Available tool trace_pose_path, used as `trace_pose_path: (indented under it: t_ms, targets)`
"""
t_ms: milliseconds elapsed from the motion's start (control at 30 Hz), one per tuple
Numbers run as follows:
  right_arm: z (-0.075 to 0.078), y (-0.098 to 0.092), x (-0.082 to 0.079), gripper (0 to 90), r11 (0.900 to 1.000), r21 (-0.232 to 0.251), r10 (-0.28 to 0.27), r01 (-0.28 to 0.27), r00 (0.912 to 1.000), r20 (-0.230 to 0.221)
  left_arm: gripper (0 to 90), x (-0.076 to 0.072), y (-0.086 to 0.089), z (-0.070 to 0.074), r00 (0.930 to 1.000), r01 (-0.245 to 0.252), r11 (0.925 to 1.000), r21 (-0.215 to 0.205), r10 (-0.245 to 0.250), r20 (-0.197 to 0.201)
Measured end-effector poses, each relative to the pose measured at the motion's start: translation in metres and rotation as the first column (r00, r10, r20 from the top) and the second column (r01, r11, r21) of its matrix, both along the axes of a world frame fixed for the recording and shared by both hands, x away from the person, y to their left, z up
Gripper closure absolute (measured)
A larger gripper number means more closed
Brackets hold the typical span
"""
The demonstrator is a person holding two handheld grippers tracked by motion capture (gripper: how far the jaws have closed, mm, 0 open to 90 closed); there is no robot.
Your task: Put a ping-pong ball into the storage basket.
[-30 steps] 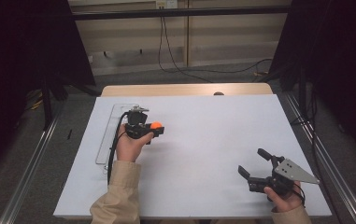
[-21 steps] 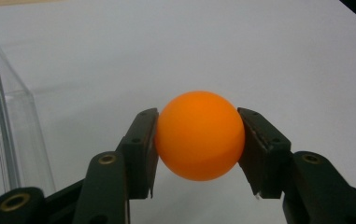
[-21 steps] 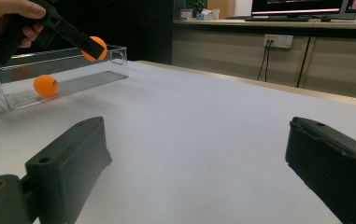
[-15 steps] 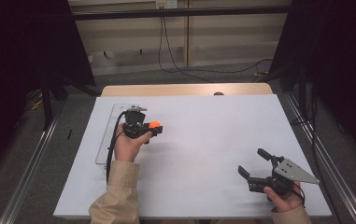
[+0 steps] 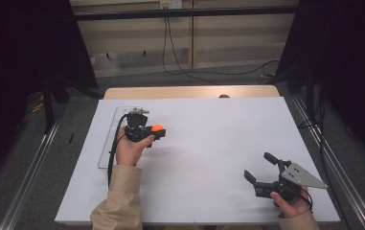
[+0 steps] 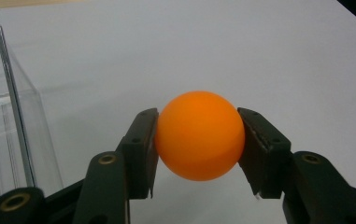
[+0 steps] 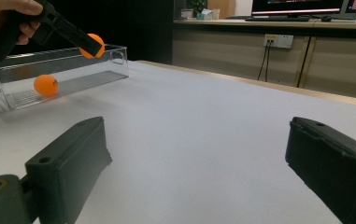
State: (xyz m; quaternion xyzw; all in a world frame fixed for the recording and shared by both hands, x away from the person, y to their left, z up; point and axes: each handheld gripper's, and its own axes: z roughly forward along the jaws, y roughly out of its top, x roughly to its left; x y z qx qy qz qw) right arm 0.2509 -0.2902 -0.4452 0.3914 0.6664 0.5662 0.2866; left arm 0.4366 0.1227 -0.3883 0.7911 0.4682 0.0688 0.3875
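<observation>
The left claw point(image 6: 196, 140) pinches an orange ball point(image 6: 199, 135) beside the clear tray point(image 5: 118, 115); released short, it could roll off the tabletop point(image 5: 218, 139). The right claw point(image 5: 261, 165) gapes empty.

Probably a lab — monitors point(image 7: 302, 5), wall sockets point(image 7: 278, 41), framed table point(image 5: 204, 120).

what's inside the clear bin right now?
One orange ball lies on the floor of the clear bin. In the high view the left gripper and hand cover part of it.
</observation>
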Motion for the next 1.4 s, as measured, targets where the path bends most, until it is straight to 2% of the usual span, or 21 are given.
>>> trace_pose_path:
  t_ms: [200, 1033, 1400]
  targets:
    - [0.0, 0.0, 0.0, 4.9, 1.0, 0.0, -0.001, 0.001, 1.0, 0.0, 50.9, 0.0, 0.001, 0.001, 0.9999, -0.01, 0.9999, -0.01, 0.01, 0.001]
    - [0.0, 0.0, 0.0, 4.9, 1.0, 0.0, 0.0, 0.0, 1.0, 0.0, 50.9, 0.0, 0.006, 0.003, 0.9999, -0.01, 0.9999, 0.001, 0.01, 0.004]
    - [0.0, 0.0, 0.0, 4.9, 1.0, 0.0, 0.0, 0.0, 1.0, 0.0, 50.9, 0.0, 0.013, 0.006, 0.9997, -0.019, 0.9998, -0.004, 0.019, 0.011]
